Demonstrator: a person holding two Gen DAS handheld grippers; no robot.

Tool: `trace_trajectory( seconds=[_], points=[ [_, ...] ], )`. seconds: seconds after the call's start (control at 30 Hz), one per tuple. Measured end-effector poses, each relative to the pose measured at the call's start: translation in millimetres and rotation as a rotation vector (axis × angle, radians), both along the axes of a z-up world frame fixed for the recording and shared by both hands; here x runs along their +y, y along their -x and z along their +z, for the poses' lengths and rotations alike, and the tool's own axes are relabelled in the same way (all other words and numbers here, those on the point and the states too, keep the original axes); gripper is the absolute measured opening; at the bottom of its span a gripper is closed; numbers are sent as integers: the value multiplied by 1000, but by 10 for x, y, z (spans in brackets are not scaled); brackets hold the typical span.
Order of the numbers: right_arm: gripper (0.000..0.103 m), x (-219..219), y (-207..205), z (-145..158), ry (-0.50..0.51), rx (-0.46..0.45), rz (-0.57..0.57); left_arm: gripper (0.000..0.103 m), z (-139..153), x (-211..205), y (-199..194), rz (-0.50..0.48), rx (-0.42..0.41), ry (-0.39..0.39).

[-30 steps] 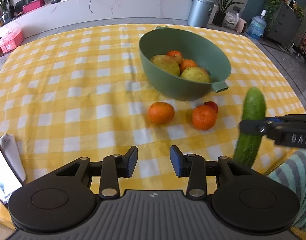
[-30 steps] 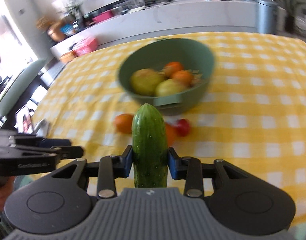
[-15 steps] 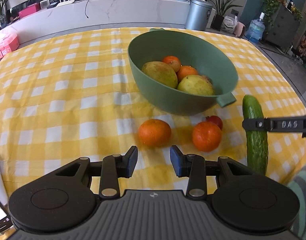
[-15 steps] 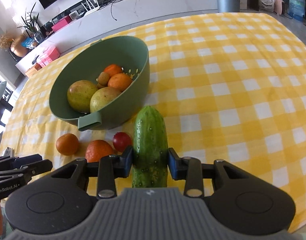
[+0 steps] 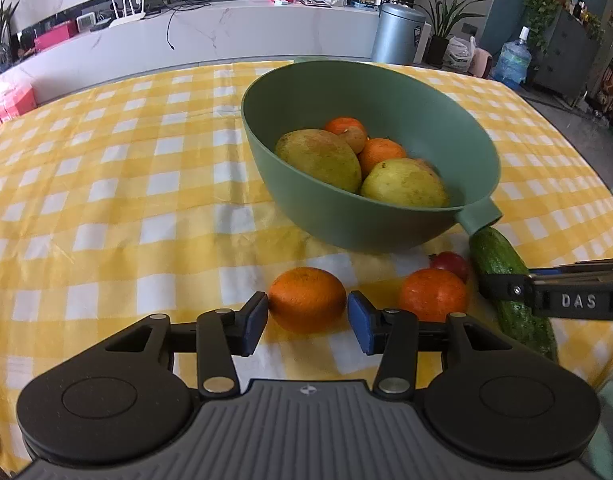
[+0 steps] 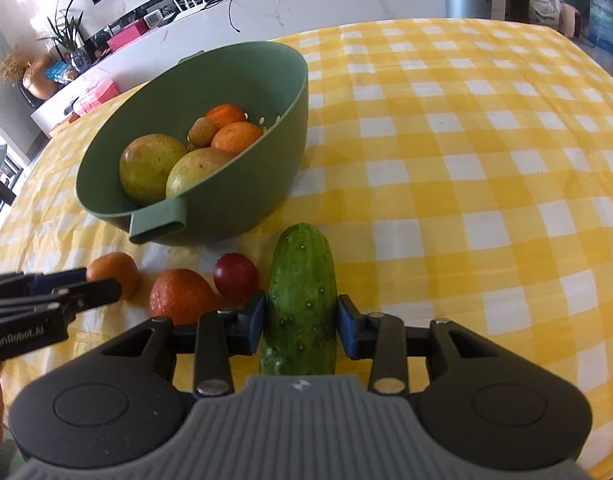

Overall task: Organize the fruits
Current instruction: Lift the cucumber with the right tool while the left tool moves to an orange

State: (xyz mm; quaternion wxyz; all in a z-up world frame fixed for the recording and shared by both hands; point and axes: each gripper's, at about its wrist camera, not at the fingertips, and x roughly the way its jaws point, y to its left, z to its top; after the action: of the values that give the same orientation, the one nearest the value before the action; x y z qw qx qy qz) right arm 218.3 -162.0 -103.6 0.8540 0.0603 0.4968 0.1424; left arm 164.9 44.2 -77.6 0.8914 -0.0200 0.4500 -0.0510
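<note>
both grippers have come lower and nearer the fruit since a second ago, and the green bowl (image 5: 370,184) now fills more of each view. left gripper (image 5: 308,316) has just been opening its jaws; they stand fairly wide on either side of the nearer orange (image 5: 306,300), which lies on the yellow checked tablecloth (image 5: 106,200) between the blue pads without my being able to tell whether either pad touches it. right gripper (image 6: 300,318) has its jaws narrow and clamped on a cucumber (image 6: 300,300), pads pressing both flanks, the cucumber pointing away from the camera toward the bowl's tab handle (image 6: 158,220); from the left wrist view its far tip sits just beside that handle. a second orange (image 6: 180,296) and a small red tomato (image 6: 236,276) lie on the cloth between the first orange and the cucumber, close under the bowl's near wall. inside the bowl sit two yellow-green mangoes (image 5: 318,158), two oranges (image 5: 380,154) and a small brownish fruit (image 6: 202,132). bowl and loose fruit are toward the near edge of the table, with the right half of the cloth bare.
</note>
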Motion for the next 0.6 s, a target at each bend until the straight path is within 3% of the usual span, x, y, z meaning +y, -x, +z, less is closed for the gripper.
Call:
trace_trajectory(
  seconds=[0.33,0.6],
  points=[
    [46,108,182,12,105,-48,40,56,-96,-54,-75,-24,15,15],
    [38,157,196,-40,142,-65,55,51,-106,-73,-58,-30,10,22]
  ],
)
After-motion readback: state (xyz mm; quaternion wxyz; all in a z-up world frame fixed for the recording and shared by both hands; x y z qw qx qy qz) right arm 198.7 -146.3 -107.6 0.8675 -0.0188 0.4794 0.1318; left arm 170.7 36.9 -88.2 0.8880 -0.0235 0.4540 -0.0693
